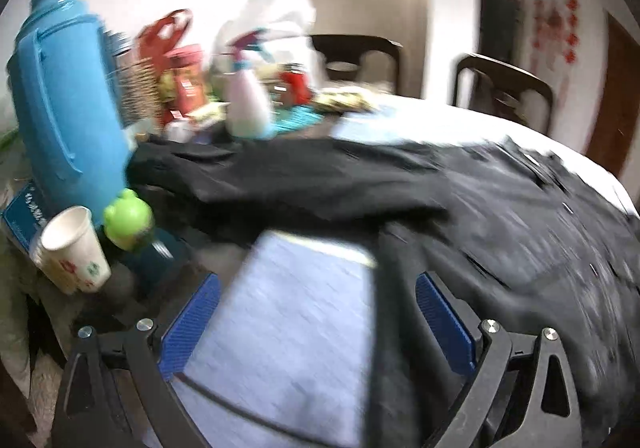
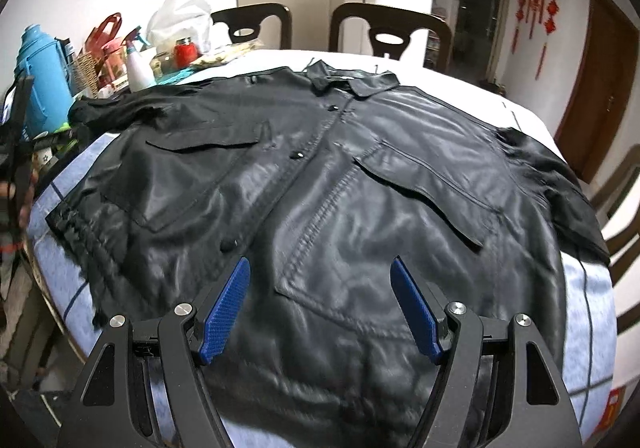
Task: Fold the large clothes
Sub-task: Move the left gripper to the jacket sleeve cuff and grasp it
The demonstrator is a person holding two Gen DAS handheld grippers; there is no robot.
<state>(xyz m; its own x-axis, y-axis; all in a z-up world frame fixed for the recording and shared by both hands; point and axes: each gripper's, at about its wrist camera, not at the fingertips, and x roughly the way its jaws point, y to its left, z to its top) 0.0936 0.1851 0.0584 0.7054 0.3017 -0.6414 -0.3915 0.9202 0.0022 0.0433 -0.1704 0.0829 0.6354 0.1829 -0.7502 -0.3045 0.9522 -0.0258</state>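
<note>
Both the right claw (image 2: 320,302) and the left claw (image 1: 318,318) gaped wide, holding nothing. The glossy black jacket (image 2: 320,167) lay front-up across the worktop (image 2: 584,288), snapped shut, collar toward the chairs (image 2: 390,27).

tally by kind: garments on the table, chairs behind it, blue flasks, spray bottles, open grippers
Black jacket: 1
Chairs at the far edge: 2
Blue thermos: 1
Spray bottle: 1
Open grippers, left gripper and right gripper: 2
Total: 7
</note>
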